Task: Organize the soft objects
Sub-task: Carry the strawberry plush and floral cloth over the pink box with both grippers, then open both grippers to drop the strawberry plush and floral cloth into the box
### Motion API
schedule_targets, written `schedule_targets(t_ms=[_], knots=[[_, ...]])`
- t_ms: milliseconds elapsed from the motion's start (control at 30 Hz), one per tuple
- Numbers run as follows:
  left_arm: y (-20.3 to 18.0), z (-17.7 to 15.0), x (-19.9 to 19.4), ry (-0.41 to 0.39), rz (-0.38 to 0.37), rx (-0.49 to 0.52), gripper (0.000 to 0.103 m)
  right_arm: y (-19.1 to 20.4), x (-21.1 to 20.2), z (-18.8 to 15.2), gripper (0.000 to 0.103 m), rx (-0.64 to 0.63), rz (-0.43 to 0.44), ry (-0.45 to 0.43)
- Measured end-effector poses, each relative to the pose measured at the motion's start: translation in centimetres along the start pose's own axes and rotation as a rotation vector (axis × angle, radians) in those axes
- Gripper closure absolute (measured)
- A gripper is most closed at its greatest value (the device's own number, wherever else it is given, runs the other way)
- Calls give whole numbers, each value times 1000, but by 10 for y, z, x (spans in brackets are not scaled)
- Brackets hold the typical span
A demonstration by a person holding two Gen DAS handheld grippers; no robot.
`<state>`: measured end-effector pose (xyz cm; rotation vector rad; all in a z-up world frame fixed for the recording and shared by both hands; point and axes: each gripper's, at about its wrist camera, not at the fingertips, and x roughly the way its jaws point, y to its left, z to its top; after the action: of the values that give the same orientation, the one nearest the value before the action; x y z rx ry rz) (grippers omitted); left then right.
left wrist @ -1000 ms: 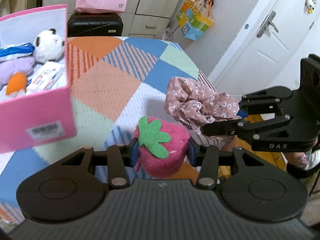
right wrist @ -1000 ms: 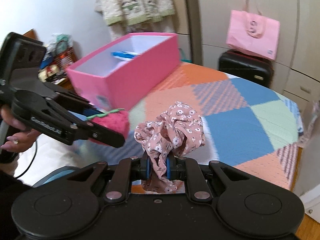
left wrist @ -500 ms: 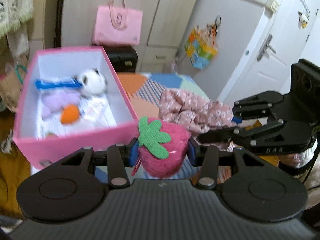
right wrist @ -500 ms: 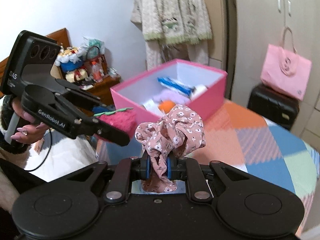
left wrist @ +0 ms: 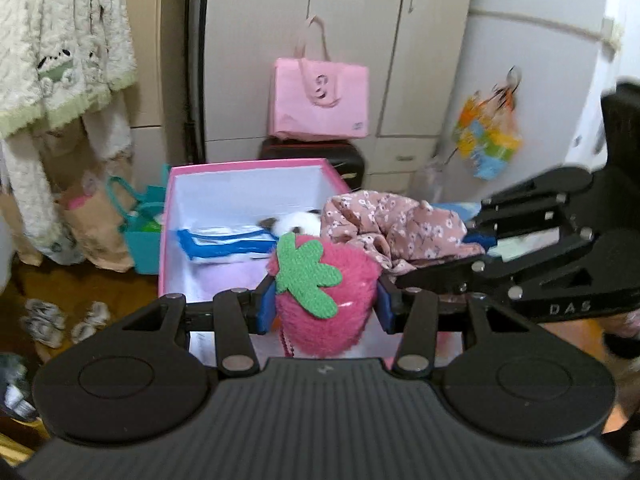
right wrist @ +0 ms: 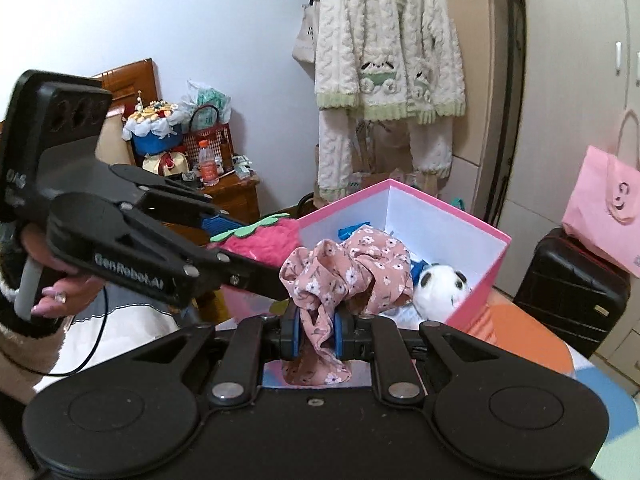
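Note:
My left gripper (left wrist: 326, 308) is shut on a pink plush strawberry (left wrist: 332, 312) with a green leaf, held above the near edge of the open pink box (left wrist: 244, 166). My right gripper (right wrist: 316, 336) is shut on a pink floral scrunchie (right wrist: 352, 272), held over the same pink box (right wrist: 472, 300) beside the strawberry (right wrist: 264, 240). The scrunchie (left wrist: 392, 224) and the right gripper (left wrist: 480, 240) show at the right of the left wrist view. Inside the box lie a white panda plush (right wrist: 440, 288) and a blue-edged packet (left wrist: 228, 240).
The box stands on a bed with a patchwork blanket (right wrist: 532, 352). A black suitcase (right wrist: 568, 292) with a pink bag (left wrist: 320, 100) on it stands behind. Fleece clothes (right wrist: 388, 48) hang at the back, and a wooden nightstand (right wrist: 228, 196) is at the left.
Both grippers have risen and moved toward the pink box with their objects. They now hang over it; a second ago they were low over the blanket.

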<state>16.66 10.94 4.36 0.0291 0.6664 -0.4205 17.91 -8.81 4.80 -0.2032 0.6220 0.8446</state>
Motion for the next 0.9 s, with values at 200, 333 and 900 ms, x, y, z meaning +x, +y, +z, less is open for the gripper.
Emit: schedule_targets(t_ms=[200,333,900], knots=[[15,1,41,70,126,32,57,-22,56,9,85,-22,-36,56],[13,0,46,70,144,75,56,-24,90,7,85,-124,-101,121],[28,-4,62,114,183,45,28,-38,101,2,54,-113,-132,159]])
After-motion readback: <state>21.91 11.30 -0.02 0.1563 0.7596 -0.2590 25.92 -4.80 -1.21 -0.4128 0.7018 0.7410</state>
